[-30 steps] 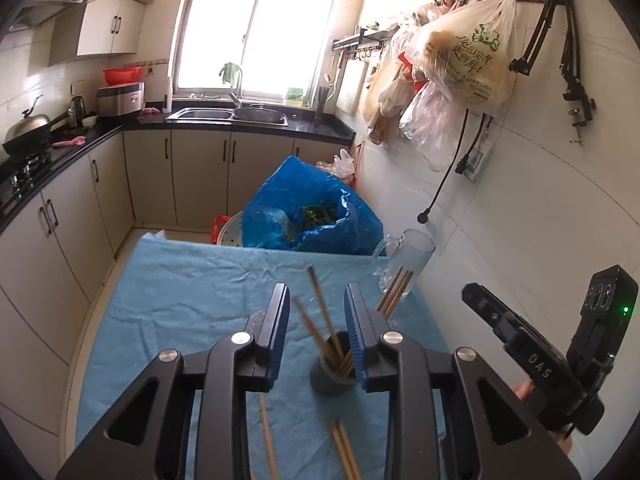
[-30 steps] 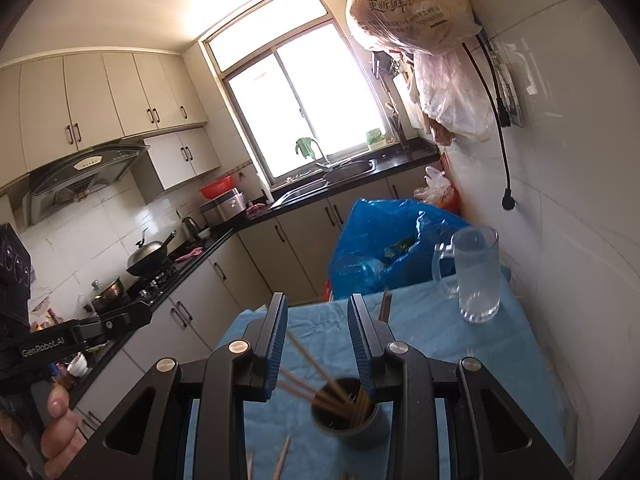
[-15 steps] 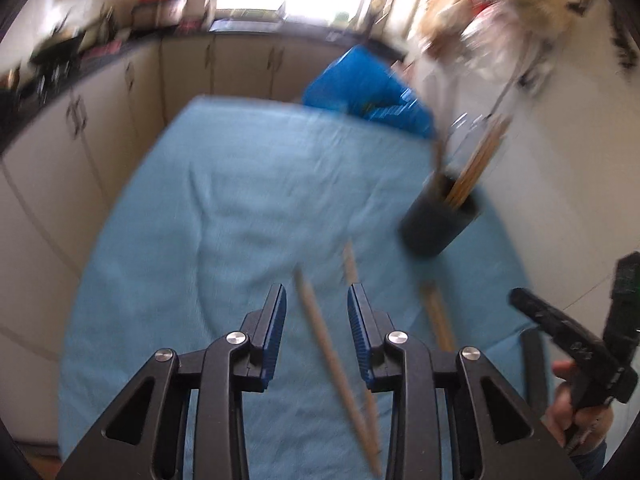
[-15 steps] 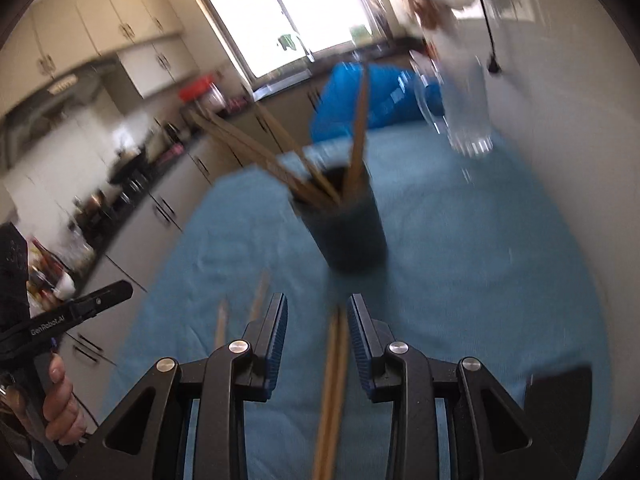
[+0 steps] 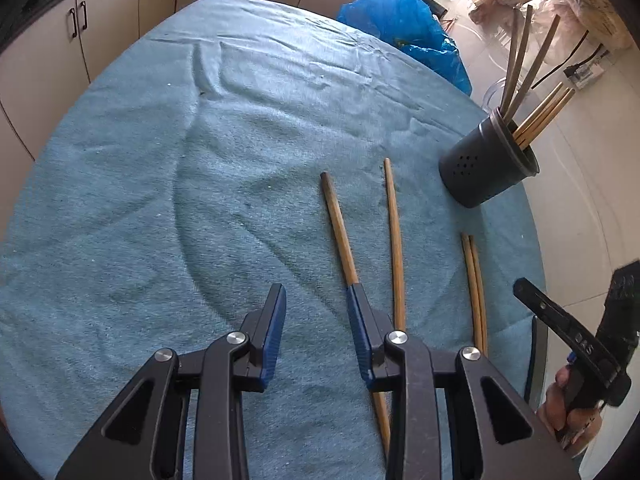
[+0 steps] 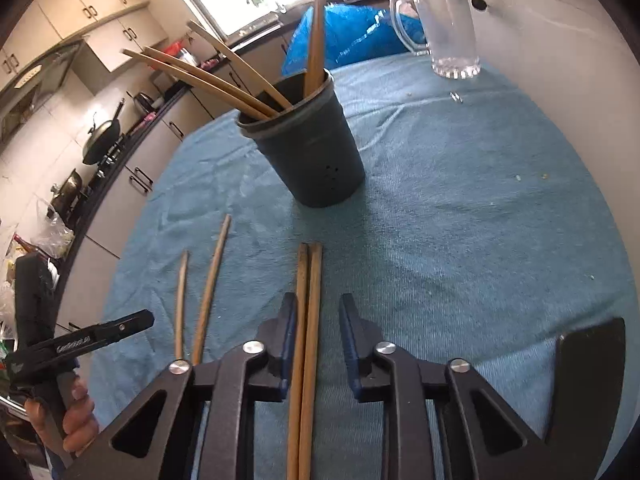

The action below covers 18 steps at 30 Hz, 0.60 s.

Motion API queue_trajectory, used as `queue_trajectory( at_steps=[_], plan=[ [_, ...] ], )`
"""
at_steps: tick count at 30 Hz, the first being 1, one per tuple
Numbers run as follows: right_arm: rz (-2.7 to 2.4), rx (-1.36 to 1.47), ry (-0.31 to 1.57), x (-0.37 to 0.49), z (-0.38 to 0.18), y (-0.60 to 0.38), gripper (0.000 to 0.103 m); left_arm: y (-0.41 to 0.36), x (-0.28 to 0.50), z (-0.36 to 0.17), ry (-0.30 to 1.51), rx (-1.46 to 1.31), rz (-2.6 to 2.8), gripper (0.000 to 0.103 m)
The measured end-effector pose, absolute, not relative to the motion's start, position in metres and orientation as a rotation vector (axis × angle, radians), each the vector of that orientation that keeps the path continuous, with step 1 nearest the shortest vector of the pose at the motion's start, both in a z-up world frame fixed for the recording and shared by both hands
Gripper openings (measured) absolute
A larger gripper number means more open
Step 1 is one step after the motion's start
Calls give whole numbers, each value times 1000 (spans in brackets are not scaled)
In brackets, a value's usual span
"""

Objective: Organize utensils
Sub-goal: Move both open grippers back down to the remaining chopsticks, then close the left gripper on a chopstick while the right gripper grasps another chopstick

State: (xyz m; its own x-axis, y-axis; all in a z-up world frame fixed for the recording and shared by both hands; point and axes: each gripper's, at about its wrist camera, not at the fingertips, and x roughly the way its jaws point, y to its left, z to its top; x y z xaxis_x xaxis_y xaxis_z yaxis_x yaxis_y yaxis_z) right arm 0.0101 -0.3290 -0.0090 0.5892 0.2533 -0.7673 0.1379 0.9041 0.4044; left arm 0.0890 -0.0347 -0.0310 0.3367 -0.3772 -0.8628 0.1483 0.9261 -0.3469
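Right gripper (image 6: 318,302) low over the blue cloth (image 6: 480,220), jaws straddling the pair of chopsticks (image 6: 310,272) at lower centre of the right wrist view. Just been closing, with the pair between them. Left pad looks to be against the nearer stick and the right pad a little apart from the other, so not yet a pinch. Lined up along the sticks, probably to take both in one squeeze.

Left gripper (image 5: 317,290) low too, at bottom centre of the left wrist view. Jaws spread, nothing but cloth between them. Right finger lying over the lower end of the dark-tipped chopstick (image 5: 338,224), so off to one side of it. Second loose chopstick (image 5: 394,232) just right of that.

Dark holder (image 6: 316,152) upright at upper centre of the right wrist view, beyond the tips of the loose sticks, already carrying several chopsticks fanned against its rim. Likely set that near to keep each trip from cloth to cup short. Glass mug (image 6: 452,32) in the upper right of that frame, well apart and not involved.

Four sticks on the cloth yet to go in.
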Motion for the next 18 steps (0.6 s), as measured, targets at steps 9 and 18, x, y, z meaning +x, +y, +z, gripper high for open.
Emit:
queue_trajectory(
  at_steps=[9, 18],
  plan=[
    [60, 392, 1015, 42, -23, -317, 16, -29, 89, -29, 1180, -223, -343, 30],
    [48, 354, 1056, 56, -36, -307, 11, -30, 88, -28, 1178, -215, -357, 30]
  ],
)
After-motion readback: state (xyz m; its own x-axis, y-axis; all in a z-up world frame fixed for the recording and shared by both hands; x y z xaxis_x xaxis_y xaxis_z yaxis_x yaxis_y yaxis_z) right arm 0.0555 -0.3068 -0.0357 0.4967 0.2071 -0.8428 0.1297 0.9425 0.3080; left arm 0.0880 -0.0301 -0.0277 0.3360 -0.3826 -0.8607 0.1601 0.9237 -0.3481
